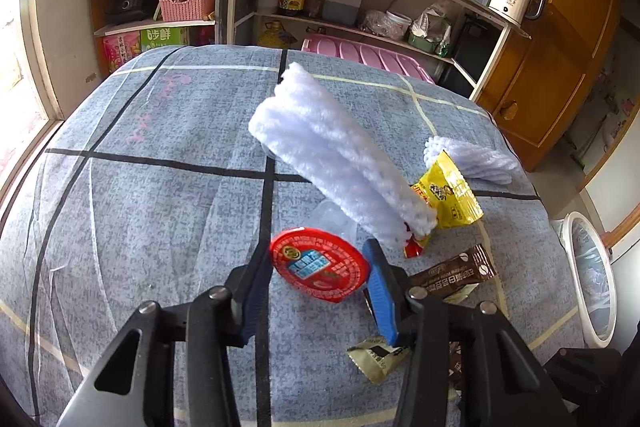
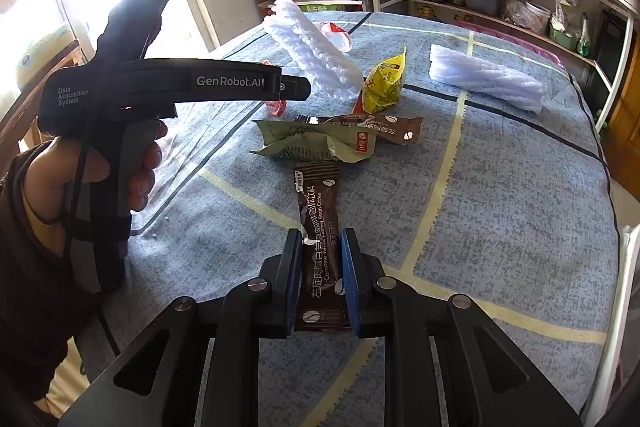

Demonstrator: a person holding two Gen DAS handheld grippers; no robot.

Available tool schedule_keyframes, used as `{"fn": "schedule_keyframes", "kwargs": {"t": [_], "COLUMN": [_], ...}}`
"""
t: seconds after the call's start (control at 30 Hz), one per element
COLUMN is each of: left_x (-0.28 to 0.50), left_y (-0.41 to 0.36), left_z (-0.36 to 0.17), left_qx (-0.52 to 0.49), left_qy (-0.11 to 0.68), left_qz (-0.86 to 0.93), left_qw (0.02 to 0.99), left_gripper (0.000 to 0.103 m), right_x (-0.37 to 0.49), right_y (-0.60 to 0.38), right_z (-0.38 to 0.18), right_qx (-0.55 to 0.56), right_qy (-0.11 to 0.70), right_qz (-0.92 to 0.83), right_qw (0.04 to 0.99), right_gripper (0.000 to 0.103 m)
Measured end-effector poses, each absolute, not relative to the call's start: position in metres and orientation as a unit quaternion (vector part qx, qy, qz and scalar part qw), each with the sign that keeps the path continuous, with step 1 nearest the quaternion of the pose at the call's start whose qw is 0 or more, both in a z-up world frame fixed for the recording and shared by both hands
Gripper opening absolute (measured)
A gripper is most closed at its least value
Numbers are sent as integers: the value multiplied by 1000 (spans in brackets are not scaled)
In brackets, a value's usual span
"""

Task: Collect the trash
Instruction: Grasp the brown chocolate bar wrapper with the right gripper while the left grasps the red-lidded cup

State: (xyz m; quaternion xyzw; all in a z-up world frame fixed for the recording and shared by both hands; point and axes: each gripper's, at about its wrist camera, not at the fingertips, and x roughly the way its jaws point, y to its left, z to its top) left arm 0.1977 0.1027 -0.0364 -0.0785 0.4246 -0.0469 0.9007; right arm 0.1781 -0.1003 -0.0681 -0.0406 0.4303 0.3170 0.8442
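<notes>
In the left wrist view my left gripper (image 1: 318, 259) is open, its fingers on either side of a red round lid (image 1: 319, 264) on the blue checked cloth (image 1: 160, 195). A brown coffee sachet (image 1: 454, 275), a yellow snack packet (image 1: 448, 191) and a green wrapper (image 1: 378, 357) lie to its right. In the right wrist view my right gripper (image 2: 321, 239) is shut on another brown coffee sachet (image 2: 320, 219). Ahead of it lie a green wrapper (image 2: 316, 143), a brown sachet (image 2: 384, 127) and the yellow packet (image 2: 384, 83). The left gripper's body (image 2: 180, 83) shows at left.
Two white fluffy rolled cloths (image 1: 336, 151) (image 2: 484, 77) lie on the table. A white bin with a bag liner (image 1: 592, 275) stands at the table's right side. Cluttered shelves (image 1: 360, 7) stand behind the table. A clear plastic cup (image 2: 338, 35) lies at the far edge.
</notes>
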Motion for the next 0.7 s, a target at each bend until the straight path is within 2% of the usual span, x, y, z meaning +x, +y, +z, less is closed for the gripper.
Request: {"fn": "schedule_keyframes", "kwargs": {"t": [0.7], "left_x": [160], "left_y": [82], "left_z": [-10], "left_qx": [-68], "left_qy": [402], "left_qz": [-68], "left_qw": [911], "left_gripper": [46], "right_x": [161], "right_y": [-122], "right_z": [-57], "right_qx": [-29], "right_qy": [414], "right_qz": [287], "right_qw": [863], "right_gripper": [20]}}
